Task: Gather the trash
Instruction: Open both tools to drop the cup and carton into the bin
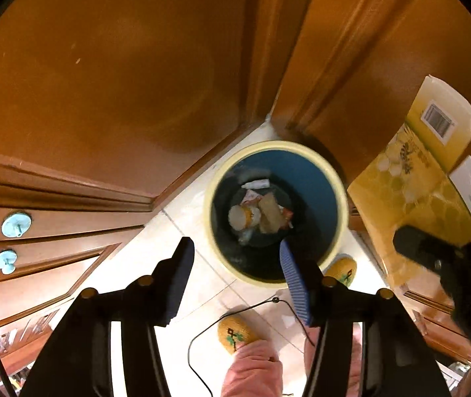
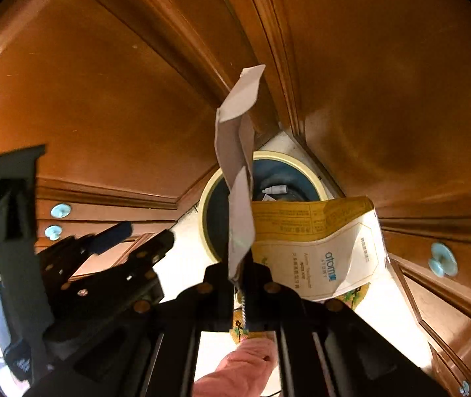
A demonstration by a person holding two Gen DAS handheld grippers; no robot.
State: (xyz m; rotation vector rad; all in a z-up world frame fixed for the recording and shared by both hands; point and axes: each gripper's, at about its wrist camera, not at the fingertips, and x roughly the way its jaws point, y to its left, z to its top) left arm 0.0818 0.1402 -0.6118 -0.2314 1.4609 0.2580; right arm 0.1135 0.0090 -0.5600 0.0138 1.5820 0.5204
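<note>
A round bin (image 1: 275, 145) with a cream rim and a blue inside stands on the floor in a corner of wooden cabinets, with several bits of trash (image 1: 258, 211) at its bottom. My left gripper (image 1: 235, 244) hangs over the bin's near edge, open, with nothing between its fingers. My right gripper (image 2: 240, 274) is shut on a flattened yellow and white carton (image 2: 318, 244), whose grey flap sticks up in front of the bin (image 2: 288, 157). In the left wrist view the carton (image 1: 414, 178) hangs to the right of the bin, with the right gripper (image 1: 414, 241) below it.
Wooden cabinet doors (image 1: 119, 82) close in the corner behind the bin. Drawers with pale blue knobs (image 1: 16, 224) are at the left. On the light tiled floor (image 1: 189, 208) are yellow slippers (image 1: 235, 334), a thin black cable (image 1: 202, 334) and a person's pink trouser leg (image 1: 255, 367).
</note>
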